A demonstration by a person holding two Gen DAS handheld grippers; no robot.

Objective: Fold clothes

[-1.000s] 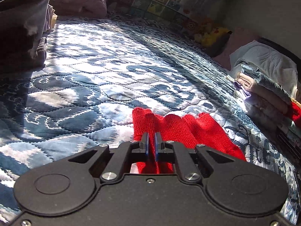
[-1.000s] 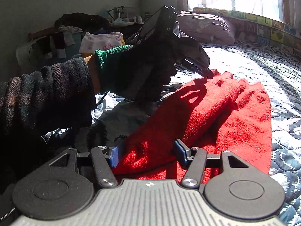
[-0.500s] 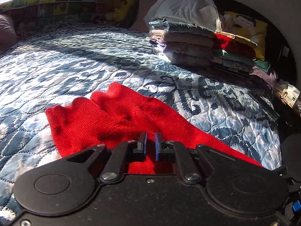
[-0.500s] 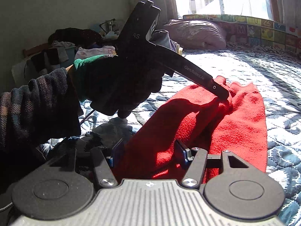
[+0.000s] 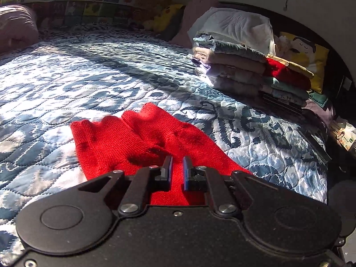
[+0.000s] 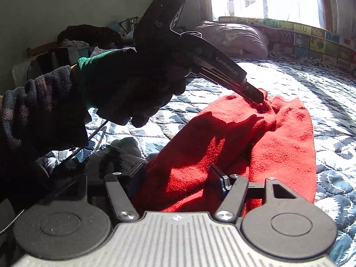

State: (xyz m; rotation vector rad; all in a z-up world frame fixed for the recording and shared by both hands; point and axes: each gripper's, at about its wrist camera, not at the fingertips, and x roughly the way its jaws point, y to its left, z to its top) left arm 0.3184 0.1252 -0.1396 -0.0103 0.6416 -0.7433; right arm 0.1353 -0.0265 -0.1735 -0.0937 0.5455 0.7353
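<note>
left gripper [image 5: 177, 164] nearly closed, narrow gap, tips over red knit sweater [image 5: 133, 142] on the bed quilt [image 5: 66, 77]. right gripper [image 6: 178, 173] wide, straddling sweater fold.

The red sweater [image 5: 138, 140] is a fine rib knit, matt and fuzzy in the sun. Under it the quilt [image 5: 89, 75] is stitched, puffy cotton with a faint sheen. The left gripper [image 5: 177, 166] looks like matt black speckled plastic with shiny metal screws; the right gripper [image 6: 178, 173] has a ribbed grey plastic body. The glove [image 6: 133, 89] is dark woolly knit.
</note>
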